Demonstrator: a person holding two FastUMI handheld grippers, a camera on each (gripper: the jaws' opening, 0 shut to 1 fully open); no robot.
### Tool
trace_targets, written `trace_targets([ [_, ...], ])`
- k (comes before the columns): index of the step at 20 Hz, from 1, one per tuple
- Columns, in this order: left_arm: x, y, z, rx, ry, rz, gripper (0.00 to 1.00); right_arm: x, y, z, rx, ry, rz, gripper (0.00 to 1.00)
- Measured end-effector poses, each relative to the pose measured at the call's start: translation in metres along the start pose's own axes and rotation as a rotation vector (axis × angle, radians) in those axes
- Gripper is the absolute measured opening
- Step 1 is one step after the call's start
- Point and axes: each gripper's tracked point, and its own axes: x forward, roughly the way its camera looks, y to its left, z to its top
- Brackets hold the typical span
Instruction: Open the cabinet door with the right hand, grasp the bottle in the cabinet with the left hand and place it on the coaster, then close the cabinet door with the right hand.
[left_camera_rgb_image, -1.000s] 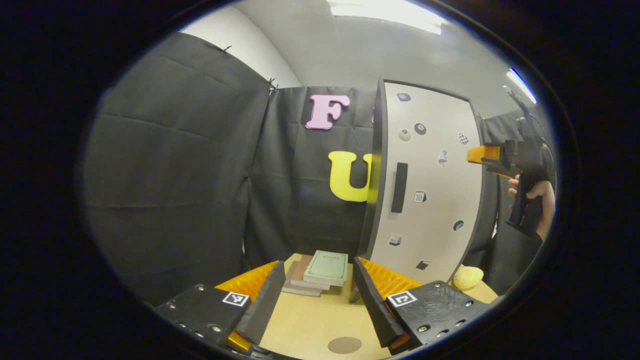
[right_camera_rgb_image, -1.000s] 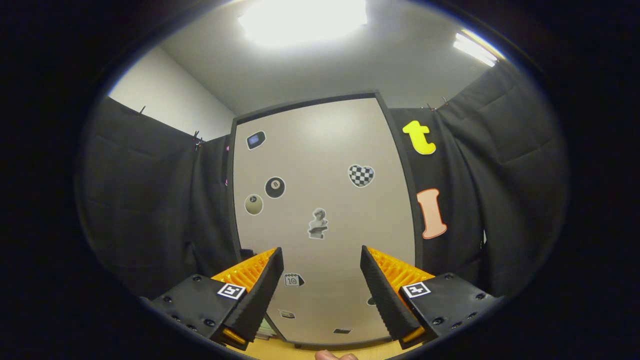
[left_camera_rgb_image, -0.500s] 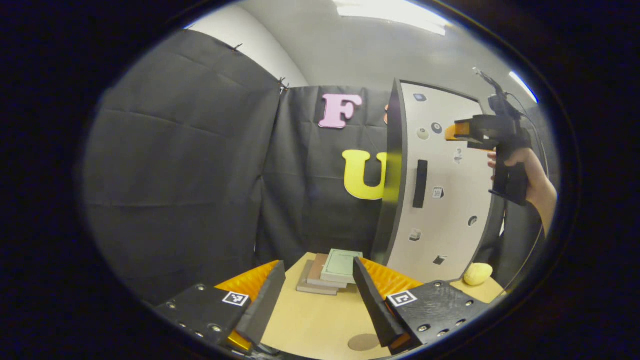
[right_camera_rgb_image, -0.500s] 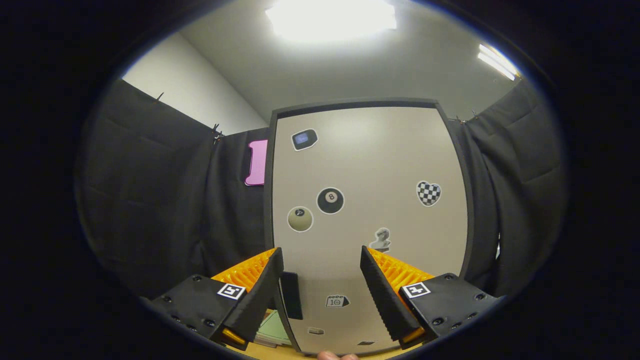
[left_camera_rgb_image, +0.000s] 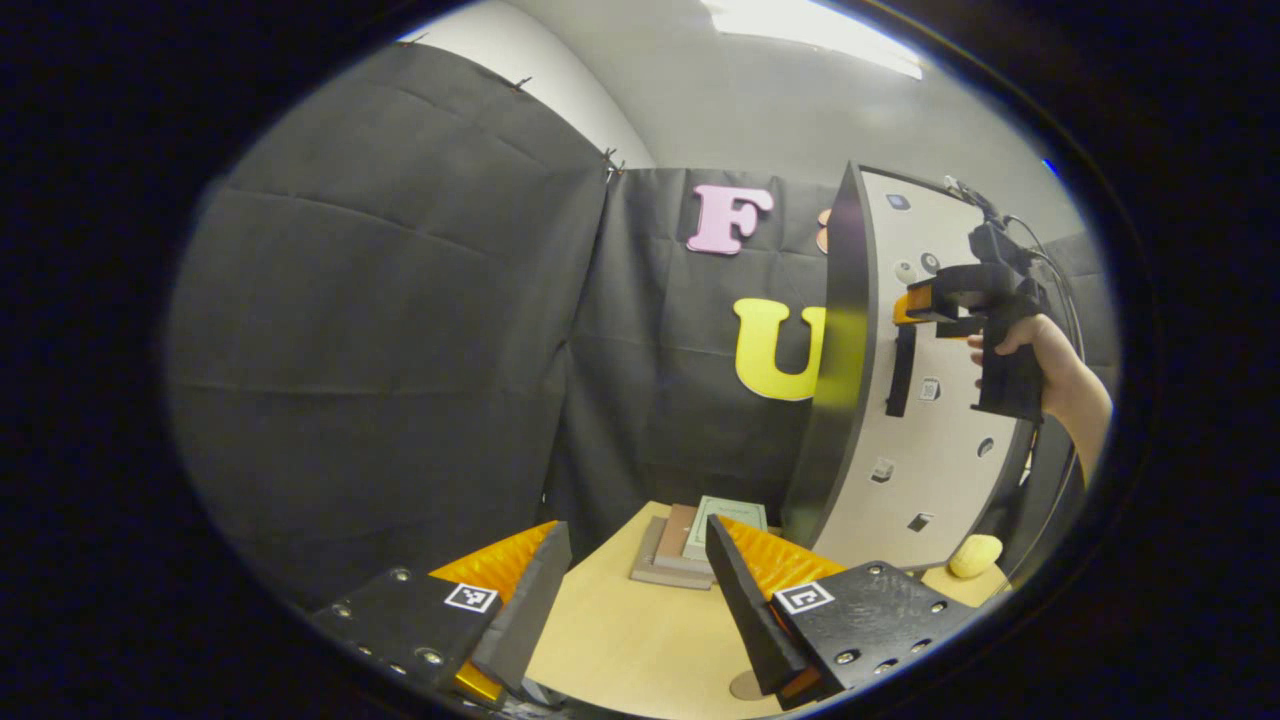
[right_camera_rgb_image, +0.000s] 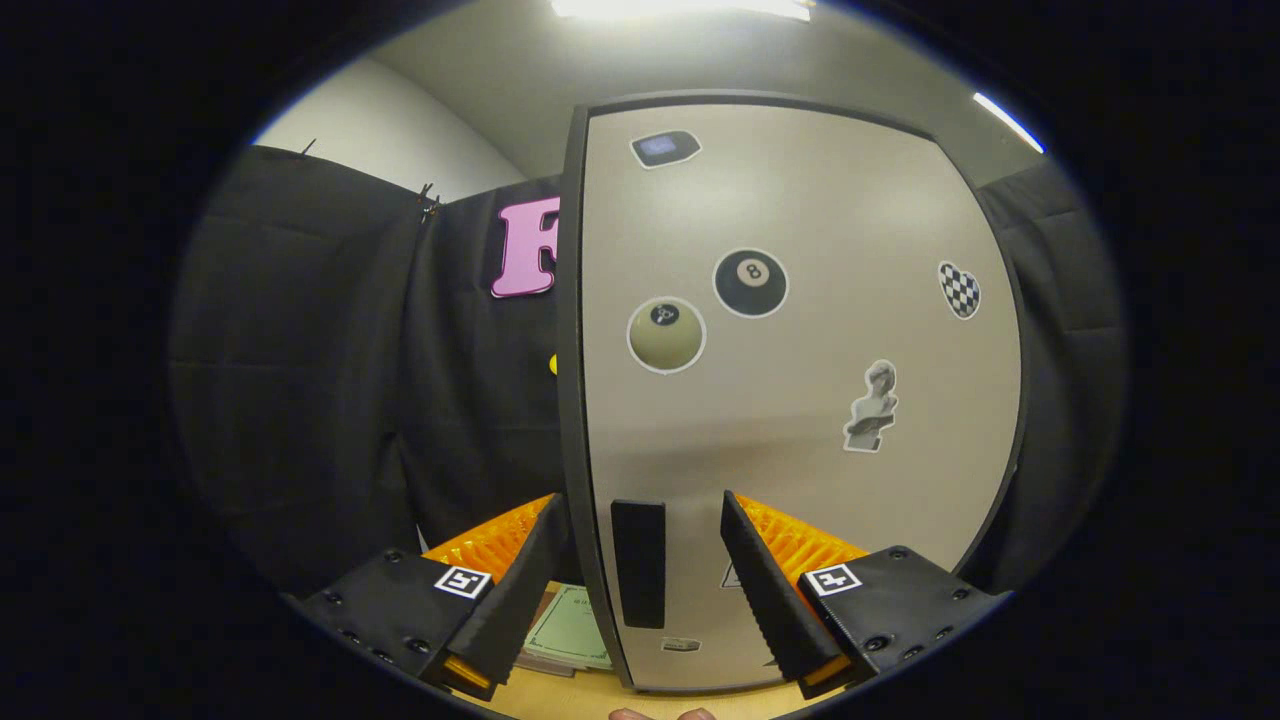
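The tall cabinet (right_camera_rgb_image: 800, 400) stands on the wooden table, its pale stickered door shut and hiding the inside. The black vertical handle (right_camera_rgb_image: 638, 562) near the door's left edge lies between the open fingers of my right gripper (right_camera_rgb_image: 640, 590), with neither finger touching it. In the left gripper view the right gripper (left_camera_rgb_image: 905, 308), held in a hand, sits at the top of the handle (left_camera_rgb_image: 900, 372). My left gripper (left_camera_rgb_image: 630, 610) hovers open and empty over the table. The round brown coaster (left_camera_rgb_image: 745, 685) peeks out by its right finger.
A stack of books (left_camera_rgb_image: 695, 540) lies on the table (left_camera_rgb_image: 620, 640) left of the cabinet, also seen as books (right_camera_rgb_image: 570, 630) low in the right gripper view. A yellow lumpy object (left_camera_rgb_image: 975, 555) sits by the cabinet's front right corner. Black cloth walls surround the booth.
The right gripper has come closer to the door and shifted toward its left edge, bringing the handle between its fingers. The left gripper has turned left, so the cabinet slid rightward in its view.
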Motion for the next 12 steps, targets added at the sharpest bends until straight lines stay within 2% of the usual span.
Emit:
trace_targets([
  [3, 0.001, 0.015, -0.003, -0.005, 0.005, 0.019, 0.87, 0.013, -0.002, -0.010, 0.024, 0.034, -0.022, 0.98],
  [5, 0.002, 0.020, -0.007, -0.006, 0.013, 0.025, 0.85, 0.020, -0.003, -0.014, 0.034, 0.050, -0.035, 0.86],
  [6, 0.003, 0.022, -0.007, -0.005, 0.014, 0.026, 0.82, 0.022, -0.003, -0.015, 0.040, 0.061, -0.039, 0.85],
  [8, 0.005, 0.021, -0.010, -0.003, 0.018, 0.024, 0.85, 0.026, -0.002, -0.018, 0.048, 0.068, -0.038, 0.82],
  [9, 0.006, 0.020, -0.011, -0.003, 0.020, 0.020, 0.85, 0.030, -0.003, -0.020, 0.049, 0.079, -0.045, 0.71],
  [10, 0.006, 0.020, -0.011, -0.002, 0.023, 0.018, 0.85, 0.031, -0.003, -0.023, 0.048, 0.091, -0.051, 0.66],
  [11, 0.007, 0.020, -0.012, 0.001, 0.023, 0.017, 0.84, 0.032, -0.001, -0.025, 0.051, 0.102, -0.048, 0.54],
  [12, 0.007, 0.020, -0.012, 0.004, 0.022, 0.016, 0.82, 0.032, 0.000, -0.026, 0.052, 0.108, -0.048, 0.54],
])
